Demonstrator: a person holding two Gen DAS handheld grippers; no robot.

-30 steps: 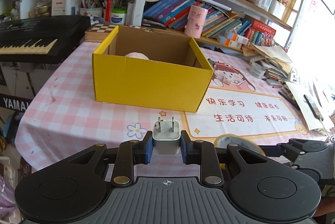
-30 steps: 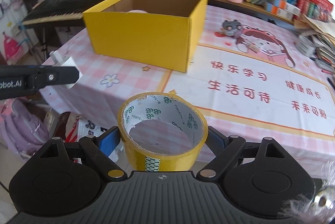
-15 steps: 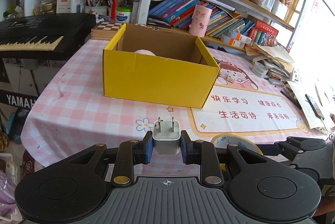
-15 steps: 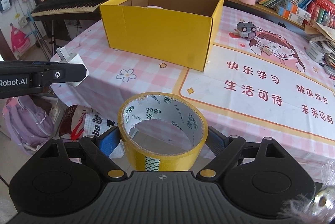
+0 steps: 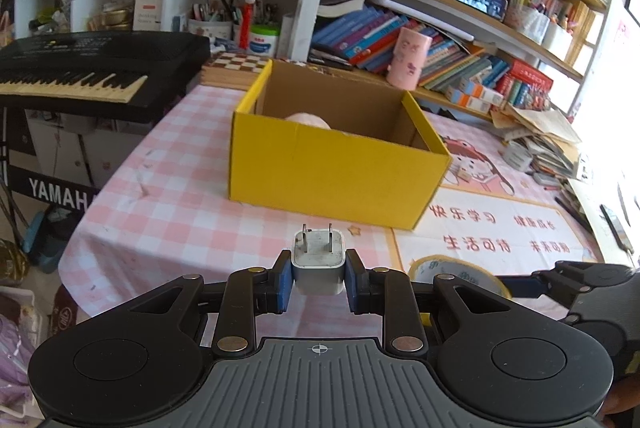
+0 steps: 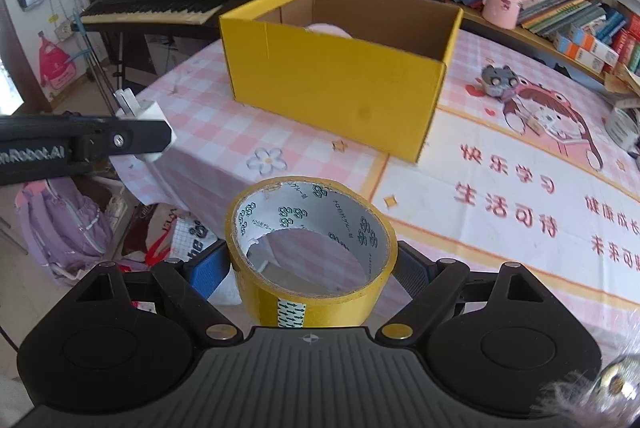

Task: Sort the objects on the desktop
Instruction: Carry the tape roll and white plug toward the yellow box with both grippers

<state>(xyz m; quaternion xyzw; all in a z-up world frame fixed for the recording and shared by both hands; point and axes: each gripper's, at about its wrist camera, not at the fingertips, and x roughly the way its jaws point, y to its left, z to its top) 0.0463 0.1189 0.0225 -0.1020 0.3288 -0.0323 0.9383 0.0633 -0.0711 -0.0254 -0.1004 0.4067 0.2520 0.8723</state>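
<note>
My left gripper (image 5: 318,278) is shut on a white plug adapter (image 5: 319,256), prongs pointing forward, held above the near table edge in front of the yellow cardboard box (image 5: 328,174). A pink rounded object (image 5: 308,120) lies inside the box. My right gripper (image 6: 312,268) is shut on a yellow tape roll (image 6: 312,256), held above the near table edge, right of the left gripper. The adapter (image 6: 146,116) and left gripper also show in the right wrist view. The tape (image 5: 452,270) shows in the left wrist view.
The table has a pink checked cloth (image 5: 160,200) and a cartoon mat (image 6: 520,196). A small grey toy (image 6: 496,80) sits on the mat. A keyboard (image 5: 80,68) stands to the left. Bookshelves (image 5: 440,40) and a pink cup (image 5: 408,56) are behind the box. Bags (image 6: 64,224) lie on the floor.
Both grippers have drawn back and up from the box, which now looks farther away. The adapter and tape stay held.
</note>
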